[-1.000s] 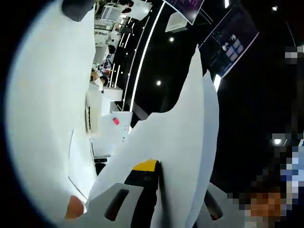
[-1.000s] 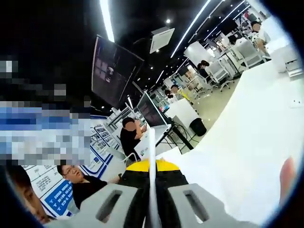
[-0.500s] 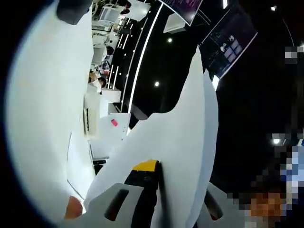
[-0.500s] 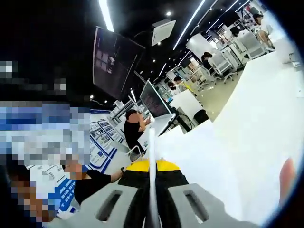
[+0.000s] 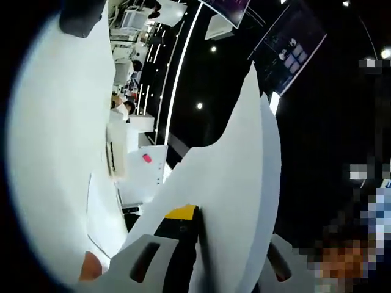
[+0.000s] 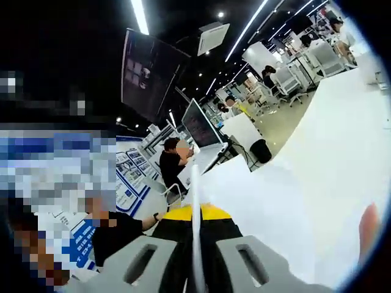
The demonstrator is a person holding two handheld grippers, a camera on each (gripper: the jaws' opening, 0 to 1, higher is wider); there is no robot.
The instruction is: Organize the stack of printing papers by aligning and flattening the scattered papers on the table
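In the left gripper view, the left tongs are seen closed on the papers, whose edge is pinched between the two grey jaws at the bottom of the picture. The white sheets are held lifted, rising from the jaws in a curved, uneven fan against the dark ceiling. A fingertip is glimpsed at the lower left rim. Beside the sheets, a broad white counter is spread across the left side. Farther off, a white box with a pink mark is seen, and beyond it, people at workstations. Long ceiling light strips and a dark hanging screen are seen farthest away.

In the right gripper view, the right tongs are likewise shut on the papers, a thin sheet edge standing upright between the jaws and the sheets spreading away to the right. A fingertip is seen at the right rim. Beyond, a seated person in black is seen by a monitor, with a black bin on the floor nearby. Overhead, a large dark screen is hung.
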